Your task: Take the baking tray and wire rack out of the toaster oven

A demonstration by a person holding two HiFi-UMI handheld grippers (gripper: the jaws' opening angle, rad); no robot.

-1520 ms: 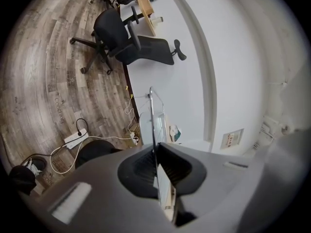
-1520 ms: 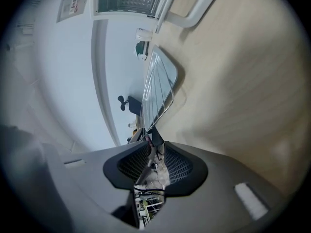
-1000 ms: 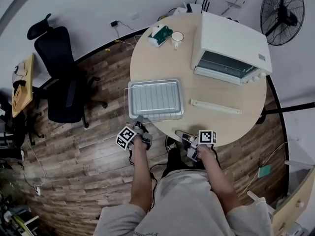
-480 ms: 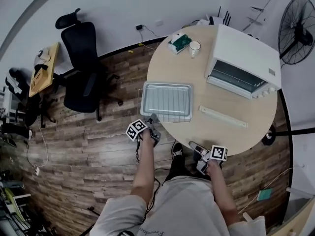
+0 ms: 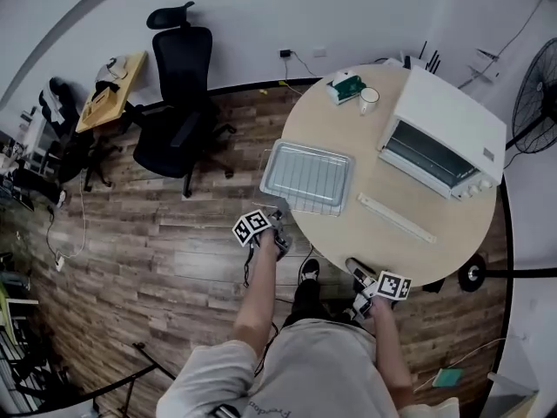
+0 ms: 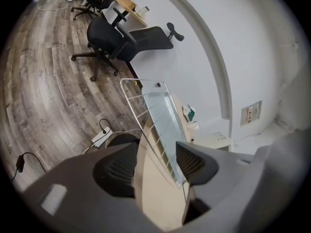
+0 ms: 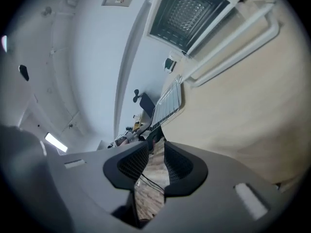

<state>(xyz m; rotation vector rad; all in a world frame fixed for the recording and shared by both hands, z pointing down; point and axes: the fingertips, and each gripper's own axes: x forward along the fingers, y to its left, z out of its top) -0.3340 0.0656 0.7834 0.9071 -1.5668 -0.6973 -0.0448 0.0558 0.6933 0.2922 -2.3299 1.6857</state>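
Note:
The silver baking tray [image 5: 309,177] lies on the wire rack [image 5: 265,160] at the round table's [image 5: 383,246] left edge, outside the white toaster oven [image 5: 452,116]. My left gripper [image 5: 277,220] sits at the tray's near corner. Its jaws are opening; in the left gripper view [image 6: 155,161] the table edge, the rack wire [image 6: 133,93] and the tray [image 6: 165,120] run between the pads untouched. My right gripper [image 5: 357,273] hangs just off the table's near rim. Its jaws [image 7: 155,161] stand slightly apart with only floor between them. The oven's dark cavity [image 7: 187,11] faces it.
The white handle bar [image 5: 396,218] of the oven's dropped door lies across the table. A green tissue box [image 5: 346,86] and a mug [image 5: 369,99] stand at the far edge. A black office chair [image 5: 178,111] is left of the table, a fan [image 5: 535,103] at the right.
The left jaws went from shut on the rack's edge to wide apart. Both grippers and the head camera drew back from the table; the right gripper rolled.

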